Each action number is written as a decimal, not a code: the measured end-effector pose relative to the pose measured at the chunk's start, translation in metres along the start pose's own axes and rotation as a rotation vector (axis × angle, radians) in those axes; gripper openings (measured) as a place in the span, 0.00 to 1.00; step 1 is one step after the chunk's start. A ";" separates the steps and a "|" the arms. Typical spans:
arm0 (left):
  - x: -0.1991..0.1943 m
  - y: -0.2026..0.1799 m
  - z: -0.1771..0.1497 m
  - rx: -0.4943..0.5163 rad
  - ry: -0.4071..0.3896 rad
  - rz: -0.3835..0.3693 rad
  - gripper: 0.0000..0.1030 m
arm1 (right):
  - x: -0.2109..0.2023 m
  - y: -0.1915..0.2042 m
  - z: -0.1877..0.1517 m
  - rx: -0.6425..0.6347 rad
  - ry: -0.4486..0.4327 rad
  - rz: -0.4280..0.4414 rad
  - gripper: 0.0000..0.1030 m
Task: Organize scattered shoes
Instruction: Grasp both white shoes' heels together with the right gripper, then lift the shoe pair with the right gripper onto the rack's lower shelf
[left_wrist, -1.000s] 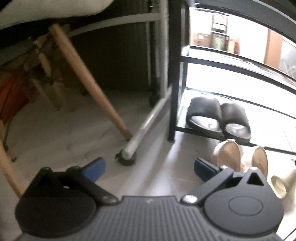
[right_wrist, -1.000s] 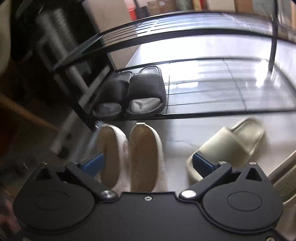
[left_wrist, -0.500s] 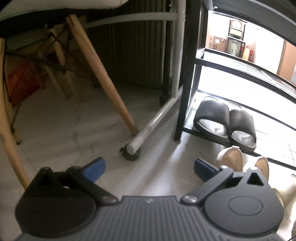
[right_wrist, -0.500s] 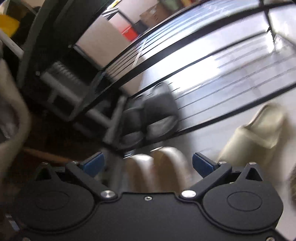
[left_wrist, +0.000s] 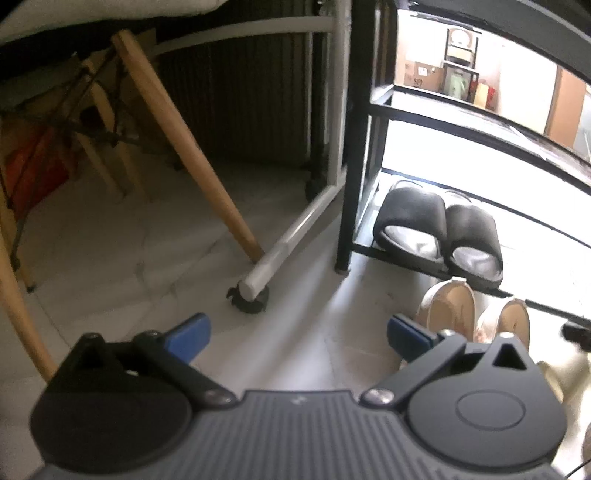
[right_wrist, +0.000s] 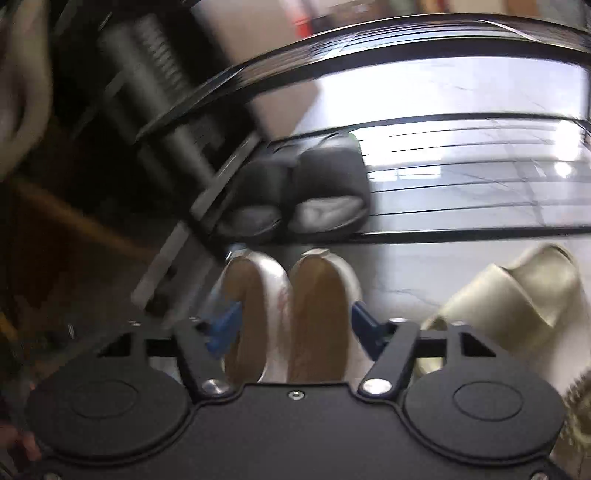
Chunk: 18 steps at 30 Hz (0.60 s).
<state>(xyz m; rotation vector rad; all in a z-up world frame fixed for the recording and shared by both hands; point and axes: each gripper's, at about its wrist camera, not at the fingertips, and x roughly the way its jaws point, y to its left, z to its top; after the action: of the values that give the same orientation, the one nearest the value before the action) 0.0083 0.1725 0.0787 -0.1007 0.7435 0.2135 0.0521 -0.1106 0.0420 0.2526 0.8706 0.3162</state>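
While motion blur veiled the right view, the right gripper (right_wrist: 295, 325) was seen closing around the white slippers (right_wrist: 291, 314) on the floor; pad contact was unclear. The left gripper (left_wrist: 295, 332) was spread, empty.

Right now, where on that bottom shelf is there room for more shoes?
The bottom shelf is bare along its whole stretch right of the black slippers, which fill its left end by the post. The floor in front is crowded: white slippers between the closing right gripper, beige slide beside them.
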 end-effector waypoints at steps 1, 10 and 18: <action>0.000 0.001 0.001 0.006 -0.006 0.009 0.99 | 0.006 0.004 -0.001 -0.015 0.011 -0.004 0.57; 0.005 -0.005 0.002 0.102 -0.011 0.046 0.99 | 0.081 0.009 0.007 0.014 -0.043 -0.147 0.66; 0.017 -0.007 0.005 0.156 0.001 0.087 0.99 | 0.122 0.022 0.004 0.033 -0.071 -0.189 0.83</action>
<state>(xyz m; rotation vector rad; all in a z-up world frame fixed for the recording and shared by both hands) 0.0254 0.1693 0.0705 0.0801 0.7641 0.2373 0.1256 -0.0454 -0.0343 0.2086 0.8228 0.1160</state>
